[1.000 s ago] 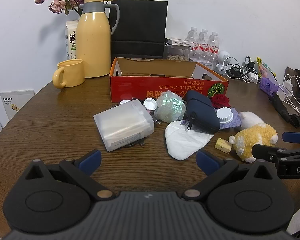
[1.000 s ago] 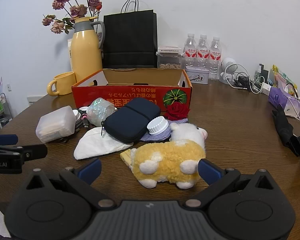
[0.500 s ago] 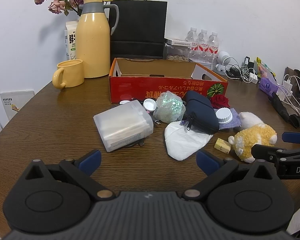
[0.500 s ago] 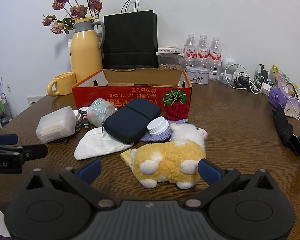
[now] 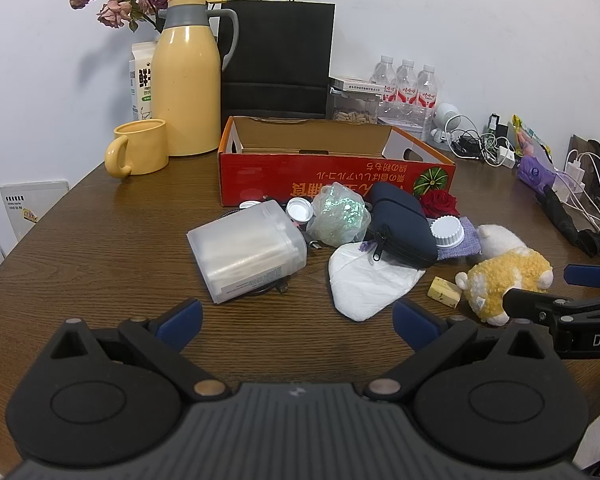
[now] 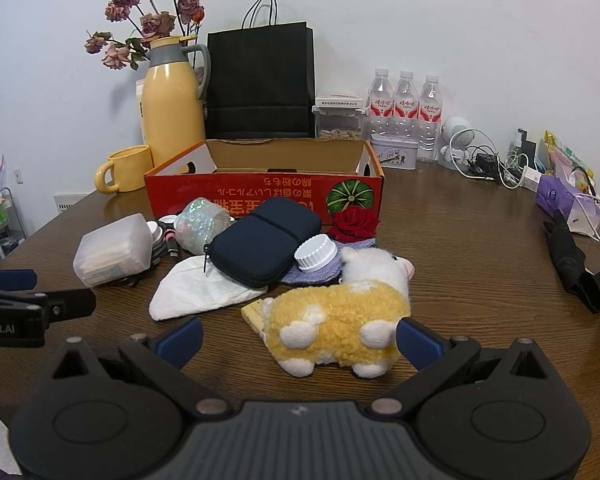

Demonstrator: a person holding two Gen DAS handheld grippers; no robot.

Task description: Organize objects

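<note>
An open red cardboard box (image 5: pixel 336 178) (image 6: pixel 260 194) stands on the brown table. In front of it lie a clear plastic container (image 5: pixel 246 254) (image 6: pixel 114 250), a shiny wrapped bundle (image 5: pixel 340 218), a navy zip pouch (image 5: pixel 400 230) (image 6: pixel 266 242), a white cloth (image 5: pixel 370 284), a white cap (image 6: pixel 315 254), a red rose (image 6: pixel 356 220) and a yellow plush sheep (image 6: pixel 336 320) (image 5: pixel 504 280). My left gripper (image 5: pixel 296 320) is open and empty, short of the container. My right gripper (image 6: pixel 298 336) is open, its fingers on either side of the sheep's near end.
A yellow thermos (image 5: pixel 188 80), yellow mug (image 5: pixel 138 152), black paper bag (image 5: pixel 276 56) and water bottles (image 6: pixel 406 108) stand behind the box. Cables and chargers (image 6: pixel 496 164) and a folded black umbrella (image 6: pixel 572 260) lie at the right. A small yellow block (image 5: pixel 444 291) lies by the sheep.
My right gripper has edged slightly forward toward the sheep. Nothing else has visibly moved.
</note>
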